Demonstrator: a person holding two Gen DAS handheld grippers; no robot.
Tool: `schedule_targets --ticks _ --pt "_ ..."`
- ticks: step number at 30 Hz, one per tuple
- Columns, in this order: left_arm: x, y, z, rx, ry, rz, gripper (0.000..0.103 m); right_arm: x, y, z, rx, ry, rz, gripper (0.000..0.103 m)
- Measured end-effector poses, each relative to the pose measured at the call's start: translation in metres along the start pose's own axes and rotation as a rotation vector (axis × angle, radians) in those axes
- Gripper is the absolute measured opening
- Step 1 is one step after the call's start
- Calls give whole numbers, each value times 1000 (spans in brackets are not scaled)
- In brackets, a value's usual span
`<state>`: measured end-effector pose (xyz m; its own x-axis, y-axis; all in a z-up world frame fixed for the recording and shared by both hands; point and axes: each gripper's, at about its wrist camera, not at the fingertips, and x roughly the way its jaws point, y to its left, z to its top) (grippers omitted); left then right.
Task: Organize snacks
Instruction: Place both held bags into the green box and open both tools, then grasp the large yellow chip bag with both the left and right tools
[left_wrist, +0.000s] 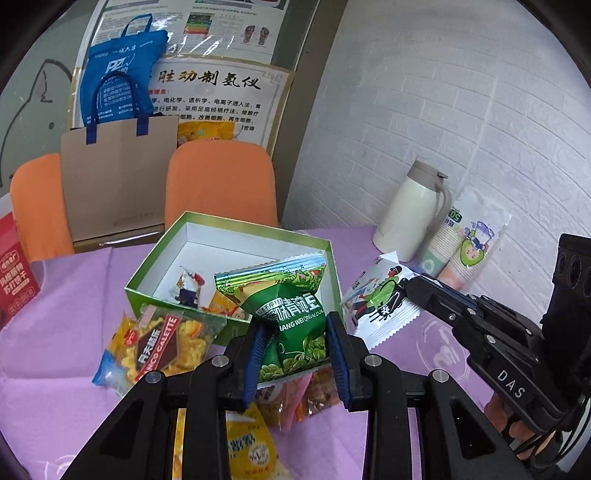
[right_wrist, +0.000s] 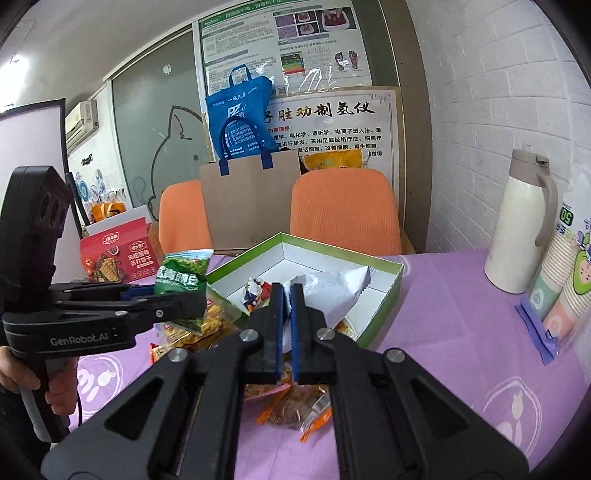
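The left gripper (left_wrist: 295, 350) is clamped on a green pea snack packet (left_wrist: 291, 325), held above the loose snacks just in front of the green box (left_wrist: 236, 236). The right gripper (right_wrist: 287, 314) has its blue pads pinched on a white illustrated packet (right_wrist: 332, 291) over the box's near edge. Carry each packet clear over the rim before letting go, so neither catches the wall or lands on the purple tablecloth (right_wrist: 443, 332).

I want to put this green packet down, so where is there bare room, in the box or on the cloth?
The box's far white floor is bare; its near corner holds snacks. Bare purple cloth lies between box and white flask. It is crowded near the grippers, where loose packets pile up.
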<state>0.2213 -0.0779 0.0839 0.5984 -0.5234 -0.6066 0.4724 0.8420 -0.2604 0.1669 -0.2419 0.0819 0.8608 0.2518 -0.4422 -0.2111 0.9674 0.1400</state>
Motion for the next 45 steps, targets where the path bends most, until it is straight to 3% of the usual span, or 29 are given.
schedule_targets --ticks 7,9,10,11,12,14,17,21,28,31,39,45 --pt "69 31 28 -67 40 41 33 77 -20 4 7 28 2 7" --pt "87 42 30 -89 24 55 36 97 -26 -3 0 54 -7 23" --pt "94 47 30 -99 22 81 56 107 -27 -7 -20 85 -28 33" --pt "102 51 30 -110 35 116 71 114 -28 -13 -43 113 -53 55" --pt "107 54 28 -116 46 145 89 115 -28 -18 -56 113 -79 65" --pt "112 56 24 -98 44 164 90 110 -29 -30 -82 85 -86 67" --pt "118 58 21 -83 72 195 90 109 -35 -39 -65 103 -97 79" --pt "109 54 19 -67 73 186 90 101 -43 -39 -11 134 -84 80" --pt "53 39 14 -49 30 201 90 48 -45 -22 73 73 -62 93" --pt "24 33 3 -62 48 232 90 17 -39 -23 99 26 -45 97" --pt "-32 42 -58 -134 43 225 90 -34 -19 -64 140 35 -7 98" --pt "-39 59 -105 -185 68 190 90 -32 -12 -111 266 160 53 98"
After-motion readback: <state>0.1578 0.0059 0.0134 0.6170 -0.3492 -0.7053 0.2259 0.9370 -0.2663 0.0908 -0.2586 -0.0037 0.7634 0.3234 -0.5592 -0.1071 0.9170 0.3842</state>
